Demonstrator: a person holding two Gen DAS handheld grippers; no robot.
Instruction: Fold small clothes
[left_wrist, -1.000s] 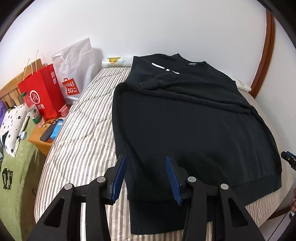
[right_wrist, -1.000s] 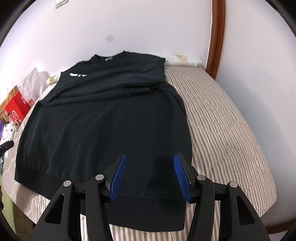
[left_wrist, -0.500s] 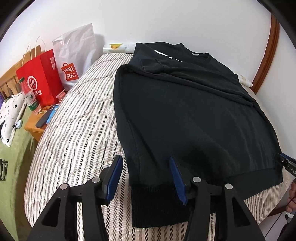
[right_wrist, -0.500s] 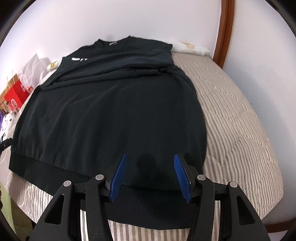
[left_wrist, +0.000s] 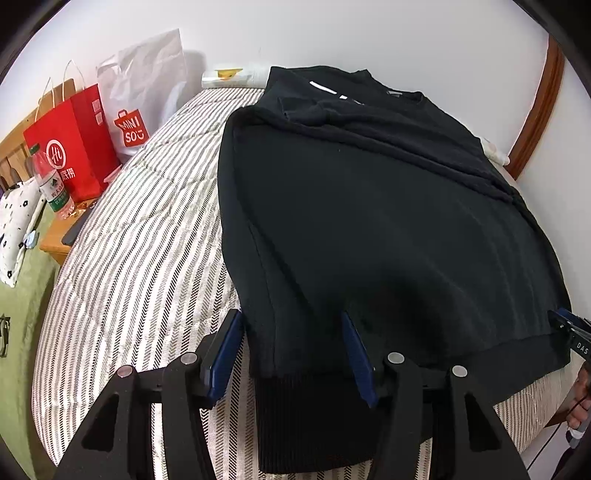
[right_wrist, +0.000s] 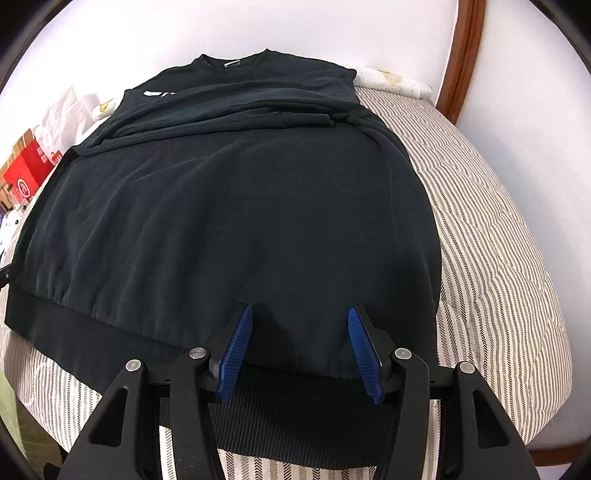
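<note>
Left hand-held gripper (left_wrist: 291, 350): jaws parted with nothing clamped, straddling the left corner of the ribbed hem (left_wrist: 310, 413) of a black sweatshirt (left_wrist: 369, 221); one blue pad stands just outside the garment's side seam over the striped bed (left_wrist: 140, 258), the other over dark fabric. Right hand-held gripper (right_wrist: 299, 349): likewise open and empty, poised over the hem near the right corner, both pads above cloth. The sweatshirt lies flat on the bed, sleeves already folded across the chest, its long axis running straight away from both grippers toward the collar (right_wrist: 236, 61) at the far wall. Each hand is nearest its own hem corner, so the coming fold probably carries the hem forward to the collar. Paper bags (left_wrist: 110, 122) and a bottle (left_wrist: 51, 188) stand beside the bed, well clear.
</note>
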